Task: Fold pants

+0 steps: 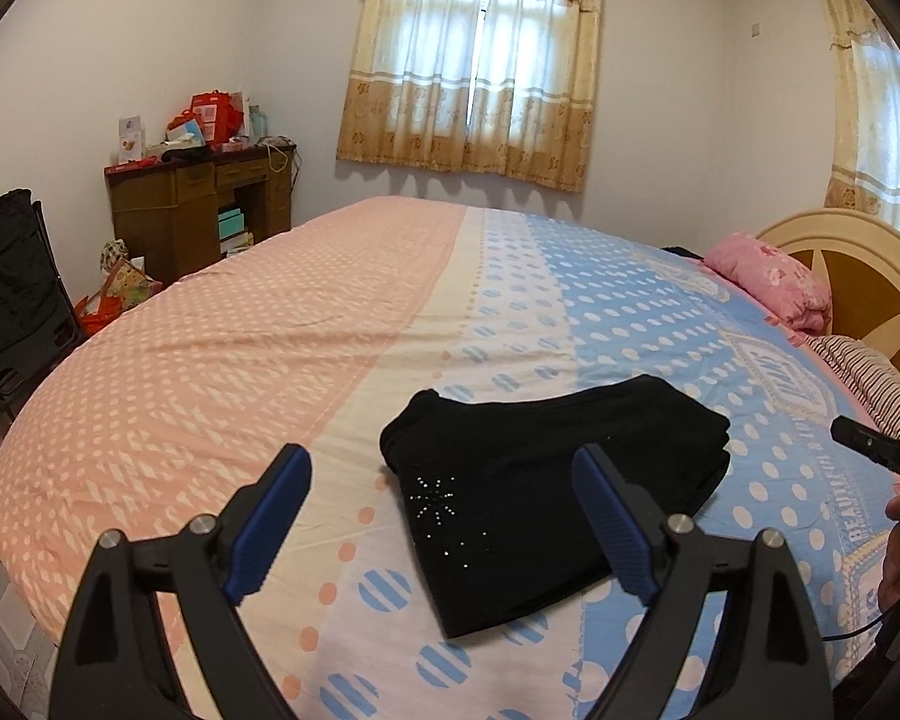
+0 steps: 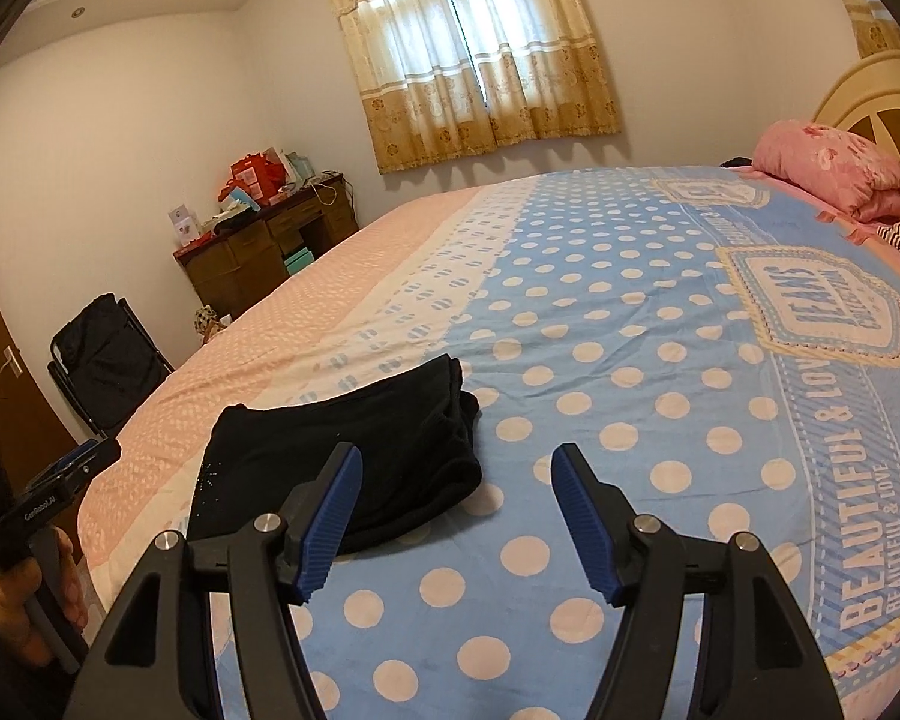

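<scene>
The black pants lie folded in a compact stack on the bedspread, long side running left to right. The left gripper hovers nearest, jaws wide and empty; the right gripper, also empty-jawed, sits just right of them.

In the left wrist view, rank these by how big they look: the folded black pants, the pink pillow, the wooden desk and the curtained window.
1. Folded black pants, largest, though closest to the camera.
2. Curtained window.
3. Wooden desk.
4. Pink pillow, smallest.
</scene>
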Action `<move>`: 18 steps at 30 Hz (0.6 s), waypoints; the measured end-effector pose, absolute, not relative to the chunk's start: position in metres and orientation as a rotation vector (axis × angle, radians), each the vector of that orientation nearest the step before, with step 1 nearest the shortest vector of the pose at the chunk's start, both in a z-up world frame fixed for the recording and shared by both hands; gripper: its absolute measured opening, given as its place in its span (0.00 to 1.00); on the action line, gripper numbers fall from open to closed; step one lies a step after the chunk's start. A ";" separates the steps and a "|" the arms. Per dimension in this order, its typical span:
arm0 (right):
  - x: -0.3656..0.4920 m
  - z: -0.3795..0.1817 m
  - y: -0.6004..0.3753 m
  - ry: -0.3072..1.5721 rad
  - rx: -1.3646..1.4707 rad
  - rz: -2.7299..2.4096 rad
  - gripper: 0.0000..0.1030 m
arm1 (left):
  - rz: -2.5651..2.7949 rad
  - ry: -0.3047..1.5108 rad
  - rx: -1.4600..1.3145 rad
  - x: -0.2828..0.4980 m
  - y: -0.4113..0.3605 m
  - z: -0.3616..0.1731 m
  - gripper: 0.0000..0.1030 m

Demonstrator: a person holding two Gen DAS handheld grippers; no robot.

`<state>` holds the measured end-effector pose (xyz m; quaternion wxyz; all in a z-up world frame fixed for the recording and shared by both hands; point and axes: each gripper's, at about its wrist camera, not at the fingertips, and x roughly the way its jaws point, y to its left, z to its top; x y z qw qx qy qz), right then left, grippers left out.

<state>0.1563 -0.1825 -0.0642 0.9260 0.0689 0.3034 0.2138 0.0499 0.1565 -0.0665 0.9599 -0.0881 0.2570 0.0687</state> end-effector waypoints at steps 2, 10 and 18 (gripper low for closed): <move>0.156 -0.064 -0.182 0.622 0.142 0.439 0.65 | 0.139 0.519 -0.178 0.049 0.156 -0.066 0.89; 0.154 -0.064 -0.177 0.629 0.132 0.445 0.65 | 0.137 0.520 -0.179 0.048 0.154 -0.066 0.89; 0.155 -0.067 -0.174 0.635 0.127 0.453 0.65 | 0.135 0.524 -0.178 0.049 0.152 -0.066 0.89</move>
